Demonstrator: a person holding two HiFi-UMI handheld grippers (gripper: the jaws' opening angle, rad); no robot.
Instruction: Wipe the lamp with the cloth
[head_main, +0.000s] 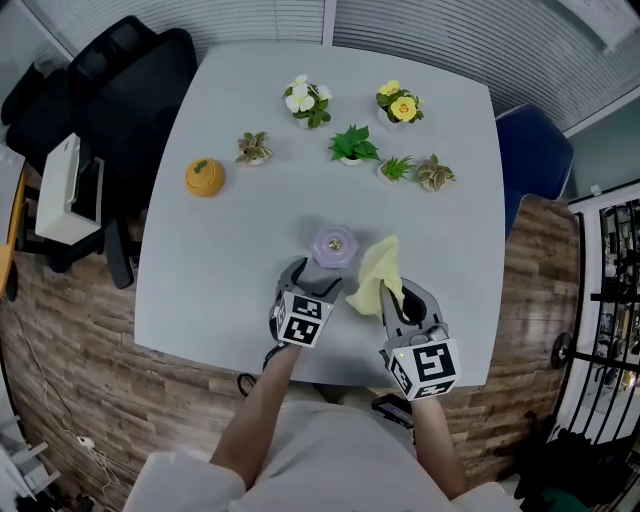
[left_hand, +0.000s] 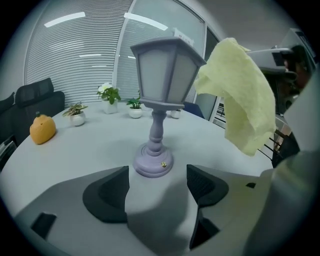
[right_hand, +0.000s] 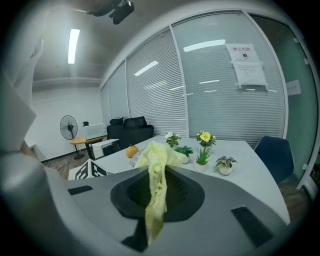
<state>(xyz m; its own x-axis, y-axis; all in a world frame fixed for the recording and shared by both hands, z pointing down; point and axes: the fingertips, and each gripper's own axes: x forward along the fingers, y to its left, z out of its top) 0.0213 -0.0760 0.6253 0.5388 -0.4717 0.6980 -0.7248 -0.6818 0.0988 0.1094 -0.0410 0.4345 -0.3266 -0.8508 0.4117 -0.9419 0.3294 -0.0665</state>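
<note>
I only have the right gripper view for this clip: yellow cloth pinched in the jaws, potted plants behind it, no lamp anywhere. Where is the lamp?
Observer: The lamp stands upright on the table, directly left of the cloth in the head view.

Operator: Is the other hand steadying it?

Observer: No. In the left gripper view the left hand-held gripper has its jaws apart, with the lamp's base just ahead of them and nothing gripped.

Operator: Has the cloth reached the lamp?

Observer: The left gripper view shows the cloth hanging level with the shade, right up against its right side. Whether they actually touch cannot be told.
</note>
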